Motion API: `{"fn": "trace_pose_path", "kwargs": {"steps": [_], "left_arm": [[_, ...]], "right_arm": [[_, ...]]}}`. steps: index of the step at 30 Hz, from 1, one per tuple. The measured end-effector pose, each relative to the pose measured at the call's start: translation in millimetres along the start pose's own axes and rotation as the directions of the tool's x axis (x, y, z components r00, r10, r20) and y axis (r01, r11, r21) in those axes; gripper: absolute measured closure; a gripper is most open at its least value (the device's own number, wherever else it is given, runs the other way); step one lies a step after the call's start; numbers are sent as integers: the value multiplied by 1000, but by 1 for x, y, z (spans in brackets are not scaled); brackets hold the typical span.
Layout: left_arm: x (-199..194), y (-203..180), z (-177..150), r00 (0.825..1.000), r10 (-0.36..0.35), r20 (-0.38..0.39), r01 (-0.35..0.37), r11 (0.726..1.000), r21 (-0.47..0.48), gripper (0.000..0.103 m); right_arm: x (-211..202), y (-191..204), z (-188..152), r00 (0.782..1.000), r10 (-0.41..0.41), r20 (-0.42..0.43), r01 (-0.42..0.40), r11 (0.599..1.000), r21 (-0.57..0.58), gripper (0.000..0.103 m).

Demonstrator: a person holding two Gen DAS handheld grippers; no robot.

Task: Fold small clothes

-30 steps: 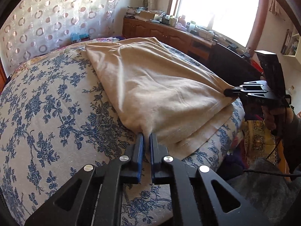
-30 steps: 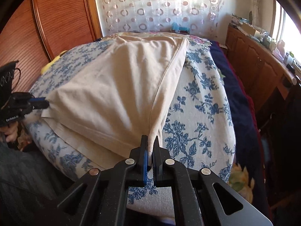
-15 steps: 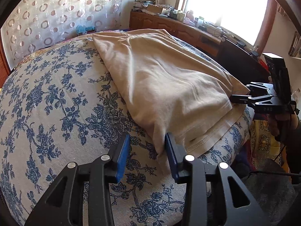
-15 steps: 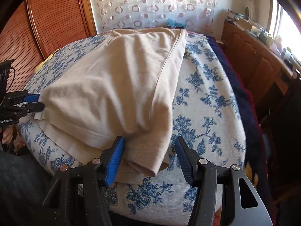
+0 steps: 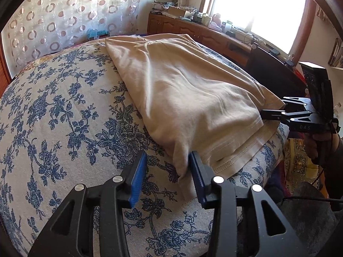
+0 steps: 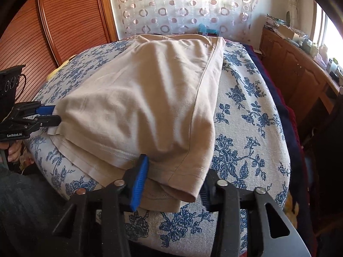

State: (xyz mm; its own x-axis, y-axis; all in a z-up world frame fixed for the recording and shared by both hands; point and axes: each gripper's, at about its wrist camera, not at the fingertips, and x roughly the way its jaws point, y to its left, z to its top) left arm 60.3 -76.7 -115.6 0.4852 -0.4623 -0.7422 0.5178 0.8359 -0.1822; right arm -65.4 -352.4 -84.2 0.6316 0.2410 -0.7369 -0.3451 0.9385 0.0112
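A beige garment (image 5: 182, 98) lies folded over itself on the blue-flowered bedcover (image 5: 64, 117). Its upper layer stops a little short of the hemmed lower edge. My left gripper (image 5: 168, 156) is at the near left corner, jaws apart and opening; the corner's loose fold lies between them, beside the right pad, unpressed. In the right wrist view the garment (image 6: 145, 107) drapes its other near corner between the jaws of my right gripper (image 6: 176, 167), which are apart and closing. The cloth hides that gripper's right fingertip. Each gripper also shows in the other view: right gripper (image 5: 263, 112), left gripper (image 6: 53, 114).
A wooden dresser (image 5: 193, 30) crowded with small items runs under the bright window beside the bed. A slatted wooden door (image 6: 64, 21) and a circle-patterned curtain (image 6: 182, 6) stand behind the bed. A dark blanket (image 6: 285, 115) lines the bed's right edge.
Both grippers were shut on the garment's near corners and have let go. The lifted layer has dropped onto the bed. The right jaws spread wide, then narrowed somewhat.
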Motion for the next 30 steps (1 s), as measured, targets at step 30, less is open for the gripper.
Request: {"fn": "trace_pose_path", "kwargs": {"steps": [30], "left_arm": [[66, 107, 214, 992, 46, 122, -34, 995, -97, 98]], "right_arm": [[46, -41, 208, 972, 27, 235, -20, 999, -30, 95]]}}
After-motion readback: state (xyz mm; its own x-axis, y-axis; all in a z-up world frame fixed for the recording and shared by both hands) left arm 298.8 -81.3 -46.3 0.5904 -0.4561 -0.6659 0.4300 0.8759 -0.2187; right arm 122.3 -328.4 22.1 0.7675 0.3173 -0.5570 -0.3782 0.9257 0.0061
